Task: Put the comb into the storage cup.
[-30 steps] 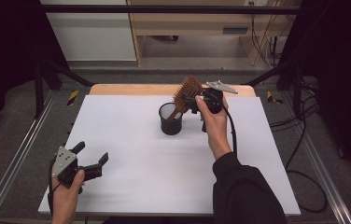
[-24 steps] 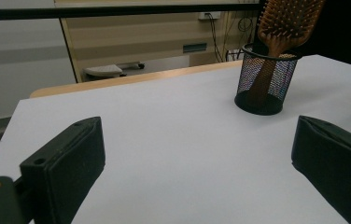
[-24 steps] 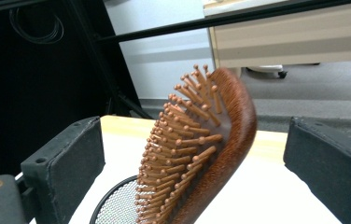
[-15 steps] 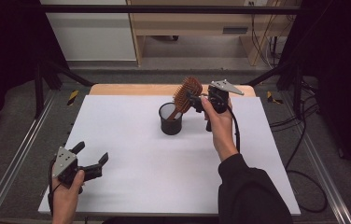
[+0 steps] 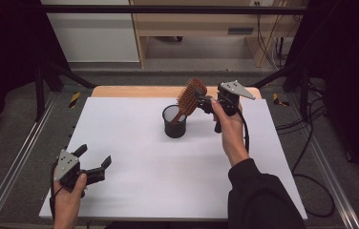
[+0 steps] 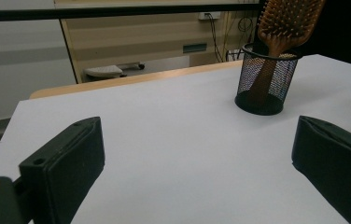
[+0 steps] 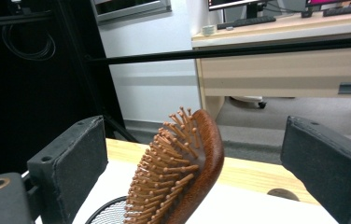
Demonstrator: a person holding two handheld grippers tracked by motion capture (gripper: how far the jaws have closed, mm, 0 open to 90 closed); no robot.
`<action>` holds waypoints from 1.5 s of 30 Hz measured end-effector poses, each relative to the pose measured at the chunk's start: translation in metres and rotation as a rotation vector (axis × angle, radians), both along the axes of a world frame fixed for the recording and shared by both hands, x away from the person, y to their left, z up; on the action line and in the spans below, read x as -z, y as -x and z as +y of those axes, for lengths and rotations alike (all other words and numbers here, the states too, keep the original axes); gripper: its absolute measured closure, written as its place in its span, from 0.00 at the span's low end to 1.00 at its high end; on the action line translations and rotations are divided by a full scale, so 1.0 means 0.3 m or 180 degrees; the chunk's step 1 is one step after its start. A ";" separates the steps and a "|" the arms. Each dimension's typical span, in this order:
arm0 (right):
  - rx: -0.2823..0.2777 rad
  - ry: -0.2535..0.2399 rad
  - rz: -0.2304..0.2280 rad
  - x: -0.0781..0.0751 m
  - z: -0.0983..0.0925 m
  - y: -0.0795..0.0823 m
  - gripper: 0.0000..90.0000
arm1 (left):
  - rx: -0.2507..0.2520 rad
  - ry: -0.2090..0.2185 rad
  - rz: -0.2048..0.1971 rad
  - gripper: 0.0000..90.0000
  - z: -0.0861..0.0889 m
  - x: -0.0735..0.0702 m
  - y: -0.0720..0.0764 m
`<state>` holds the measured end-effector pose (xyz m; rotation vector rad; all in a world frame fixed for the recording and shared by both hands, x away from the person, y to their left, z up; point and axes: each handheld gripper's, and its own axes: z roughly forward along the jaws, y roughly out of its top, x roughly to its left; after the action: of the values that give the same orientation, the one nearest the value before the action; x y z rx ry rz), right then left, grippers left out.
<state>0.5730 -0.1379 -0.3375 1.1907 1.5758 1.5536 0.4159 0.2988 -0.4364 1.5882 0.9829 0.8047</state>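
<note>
a: where is the hairbrush sitting?

b: the wooden hairbrush (image 5: 191, 97) is standing handle-down in a black mesh cup (image 5: 174, 121), upper middle of the frame, on the white tabletop (image 5: 168, 176). the right hand-held gripper (image 5: 207, 102) is hovering at its bristled head, jaws spread apart on either side, gripping nothing.

a: and the left one?

b: the left hand-held gripper (image 5: 94, 165) is resting open, lower left, well apart.

a: how might the brush handle?

b: it's looking rigid and light; the flat head is probably offering the steadiest hold, though the cup may tip.

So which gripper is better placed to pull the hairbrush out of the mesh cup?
Right. The right gripper is open with its jaws on either side of the hairbrush head above the mesh cup. The left gripper sits open at the near left of the table.
</note>
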 end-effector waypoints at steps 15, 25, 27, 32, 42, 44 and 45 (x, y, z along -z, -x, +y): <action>0.0076 0.0306 -0.0371 -0.010 0.005 0.024 0.09 | 0.0000 0.0004 -0.0005 0.03 0.000 -0.002 0.002; 0.0095 0.0390 -0.0548 -0.011 0.012 0.032 0.09 | -0.0003 0.0009 -0.0005 0.03 0.001 -0.002 0.002; 0.0095 0.0416 -0.0568 -0.011 0.012 0.033 0.09 | -0.0008 0.0013 -0.0007 0.03 0.002 -0.002 0.002; 0.0076 0.0468 -0.0588 -0.012 0.012 0.039 0.09 | -0.0009 0.0013 -0.0005 0.03 0.002 -0.002 0.002; -0.0017 0.0407 -0.0614 -0.028 0.013 0.065 0.09 | -0.0036 0.0022 -0.0015 0.03 0.006 -0.003 0.002; -0.0046 0.0413 -0.0639 -0.030 0.012 0.073 0.09 | -0.0043 0.0029 -0.0012 0.03 0.011 -0.004 0.002; -0.0057 0.0407 -0.0637 -0.031 0.012 0.077 0.09 | -0.0050 0.0049 -0.0010 0.03 0.013 -0.004 0.003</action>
<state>0.5501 -0.1344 -0.3281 0.9244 1.5321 1.5083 0.4151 0.3026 -0.4352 1.5674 0.9982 0.8085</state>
